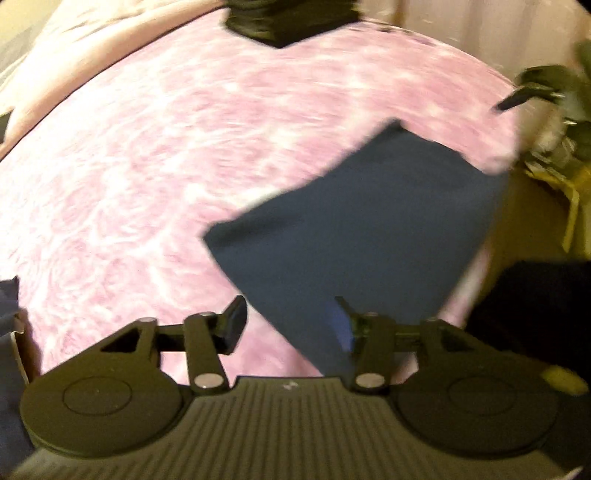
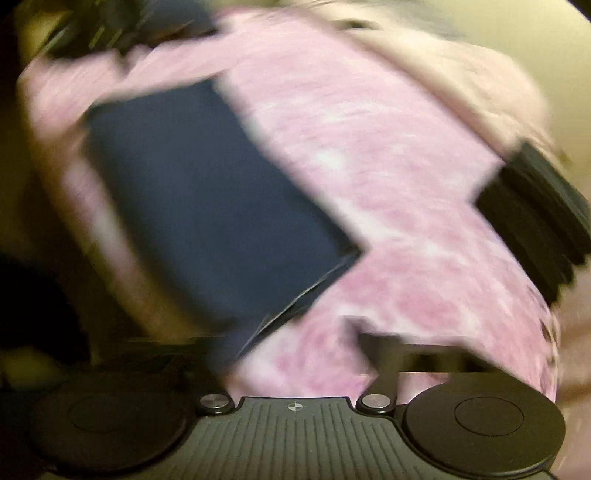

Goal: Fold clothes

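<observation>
A folded dark blue garment (image 1: 362, 225) lies on a pink patterned bedspread (image 1: 147, 177) near the bed's right edge. My left gripper (image 1: 291, 325) is open just above its near corner, with the right finger over the cloth and the left finger (image 1: 232, 328) over the bedspread. In the right wrist view, which is badly blurred, the same blue garment (image 2: 207, 206) lies ahead and left on the bedspread (image 2: 388, 206). My right gripper (image 2: 295, 354) is blurred, with its fingers spread wide and nothing seen between them.
A stack of folded dark clothes (image 1: 288, 22) sits at the far side of the bed, also in the right wrist view (image 2: 532, 218). Clutter (image 1: 557, 122) and a dark object (image 1: 535, 310) stand past the bed's right edge.
</observation>
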`<act>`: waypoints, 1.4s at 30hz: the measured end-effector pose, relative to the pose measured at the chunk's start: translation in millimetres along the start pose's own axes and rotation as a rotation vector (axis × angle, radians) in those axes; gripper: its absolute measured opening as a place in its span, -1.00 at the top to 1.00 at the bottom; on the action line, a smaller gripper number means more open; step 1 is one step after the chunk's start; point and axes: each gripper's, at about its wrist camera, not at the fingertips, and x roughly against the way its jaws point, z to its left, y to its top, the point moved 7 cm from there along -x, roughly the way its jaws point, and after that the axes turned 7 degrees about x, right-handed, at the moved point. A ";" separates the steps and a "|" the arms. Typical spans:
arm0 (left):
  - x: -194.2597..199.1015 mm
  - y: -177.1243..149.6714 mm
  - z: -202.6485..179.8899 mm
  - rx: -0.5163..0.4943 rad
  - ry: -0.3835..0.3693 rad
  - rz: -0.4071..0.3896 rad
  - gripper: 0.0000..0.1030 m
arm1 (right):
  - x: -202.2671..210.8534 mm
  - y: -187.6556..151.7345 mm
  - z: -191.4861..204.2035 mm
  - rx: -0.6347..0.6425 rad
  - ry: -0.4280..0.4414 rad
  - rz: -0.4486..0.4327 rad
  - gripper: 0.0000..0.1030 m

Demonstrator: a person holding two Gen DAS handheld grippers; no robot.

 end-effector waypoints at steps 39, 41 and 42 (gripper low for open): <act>-98.6 18.1 45.6 0.244 -0.001 -0.196 0.90 | -111.9 11.6 -107.2 -0.400 0.028 -0.280 1.00; -113.4 14.6 51.4 0.269 0.000 -0.172 0.82 | -132.4 13.9 -107.1 -0.388 0.049 -0.216 1.00; -117.6 13.6 53.9 0.281 -0.001 -0.165 0.81 | -143.0 11.5 -104.0 -0.388 0.061 -0.181 1.00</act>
